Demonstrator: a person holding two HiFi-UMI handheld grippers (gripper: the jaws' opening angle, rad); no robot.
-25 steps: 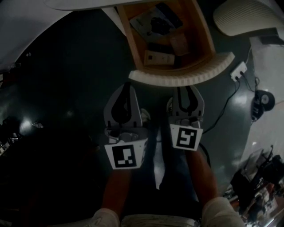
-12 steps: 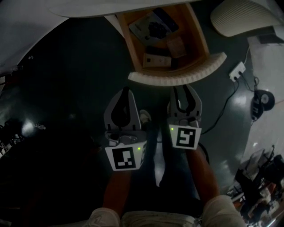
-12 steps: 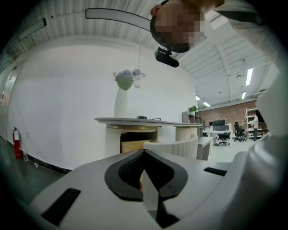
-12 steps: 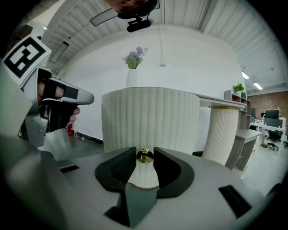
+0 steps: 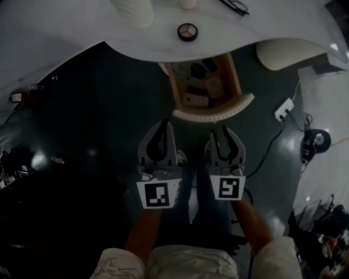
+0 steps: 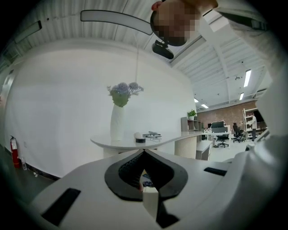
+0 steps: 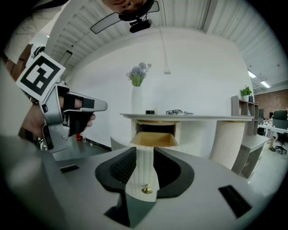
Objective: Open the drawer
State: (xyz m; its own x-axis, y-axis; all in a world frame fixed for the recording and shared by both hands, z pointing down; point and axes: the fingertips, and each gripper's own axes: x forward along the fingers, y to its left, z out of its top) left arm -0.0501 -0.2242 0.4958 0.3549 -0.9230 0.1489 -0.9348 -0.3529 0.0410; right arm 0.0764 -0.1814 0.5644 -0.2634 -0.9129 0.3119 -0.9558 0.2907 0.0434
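Above the open drawer (image 5: 212, 113), both have risen: left gripper (image 5: 163, 124) pressed together, right gripper (image 5: 220, 132) spread.

A white worktop (image 5: 82, 32) with a curved edge fills the top of the head view. On it stand a white vase (image 5: 133, 11) at the upper middle, a small round dish (image 5: 187, 32) just right of it, and a pair of glasses (image 5: 234, 5) further right at the top edge. The drawer (image 5: 204, 87) juts out from under the worktop's edge. Below lies a dark glossy floor (image 5: 98, 109). On the floor at the right sit a white power strip (image 5: 284, 109) and a dark cable (image 5: 267, 150).
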